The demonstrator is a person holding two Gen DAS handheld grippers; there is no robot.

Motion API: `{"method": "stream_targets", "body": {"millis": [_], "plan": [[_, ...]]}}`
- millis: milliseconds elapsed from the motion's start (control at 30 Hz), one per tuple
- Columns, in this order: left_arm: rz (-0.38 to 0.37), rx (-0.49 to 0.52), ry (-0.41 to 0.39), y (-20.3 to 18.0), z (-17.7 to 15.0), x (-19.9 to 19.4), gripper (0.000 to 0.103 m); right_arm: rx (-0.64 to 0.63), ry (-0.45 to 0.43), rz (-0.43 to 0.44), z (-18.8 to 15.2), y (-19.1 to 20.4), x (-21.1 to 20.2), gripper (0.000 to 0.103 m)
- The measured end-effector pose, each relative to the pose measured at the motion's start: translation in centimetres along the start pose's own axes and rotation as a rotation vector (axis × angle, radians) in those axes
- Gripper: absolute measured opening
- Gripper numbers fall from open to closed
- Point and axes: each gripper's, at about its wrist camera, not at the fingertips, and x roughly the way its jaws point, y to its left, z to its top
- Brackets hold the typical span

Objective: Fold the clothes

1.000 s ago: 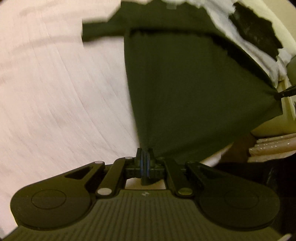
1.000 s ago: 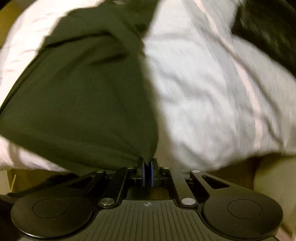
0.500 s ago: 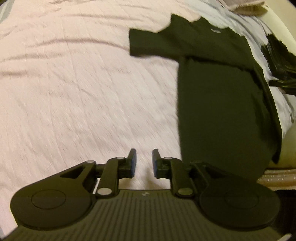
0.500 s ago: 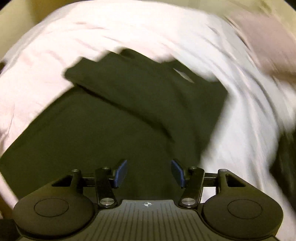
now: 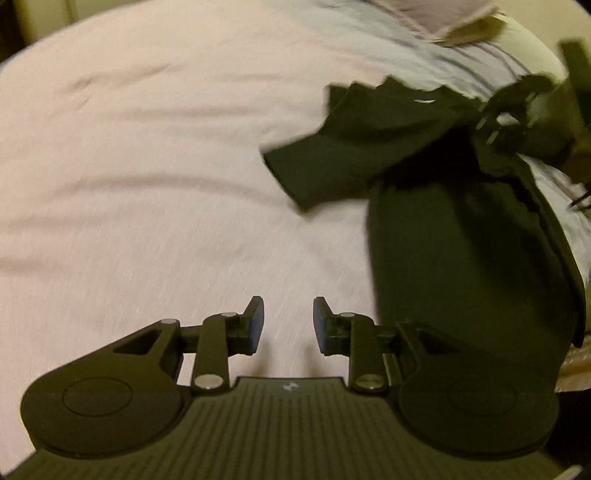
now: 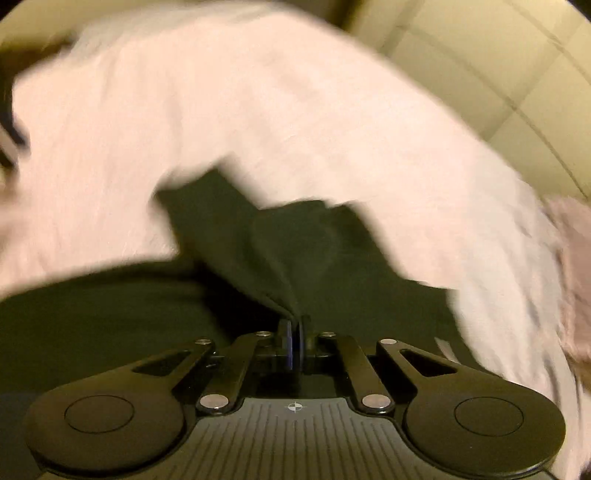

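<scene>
A dark green T-shirt [image 5: 461,258] lies on the pink bedsheet [image 5: 147,184], its left sleeve [image 5: 325,166] spread to the left. My left gripper [image 5: 287,325] is open and empty over bare sheet, just left of the shirt's body. In the left wrist view my right gripper [image 5: 506,122] is at the shirt's upper right, pinching its cloth. In the right wrist view my right gripper [image 6: 295,332] is shut on a raised fold of the T-shirt [image 6: 288,266]. That view is blurred.
A pale pink folded cloth [image 5: 436,18] lies at the far end of the bed. A cream wall [image 6: 498,55] rises beyond the bed. The bed's near right edge [image 5: 576,354] drops off beside the shirt's hem.
Both grippers let go of the shirt's hem and opened. My right gripper then moved up along the shirt and shut on its cloth; my left stayed open.
</scene>
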Motion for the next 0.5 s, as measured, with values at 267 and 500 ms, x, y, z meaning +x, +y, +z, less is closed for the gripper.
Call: {"method": "stream_targets", "body": {"millis": [267,500], "plan": [[-0.079,0.13,-0.103,-6.3,9.6,5.3,0.054,0.614,-0.036,-0.354,-8.6,-15.9,-12.8,0.001],[-0.066,0.512,-0.136,-15.3,14.2,10.9,0.066,0.96,0.143,-0.474,-21.9,-22.1,-14.3,0.001]]}}
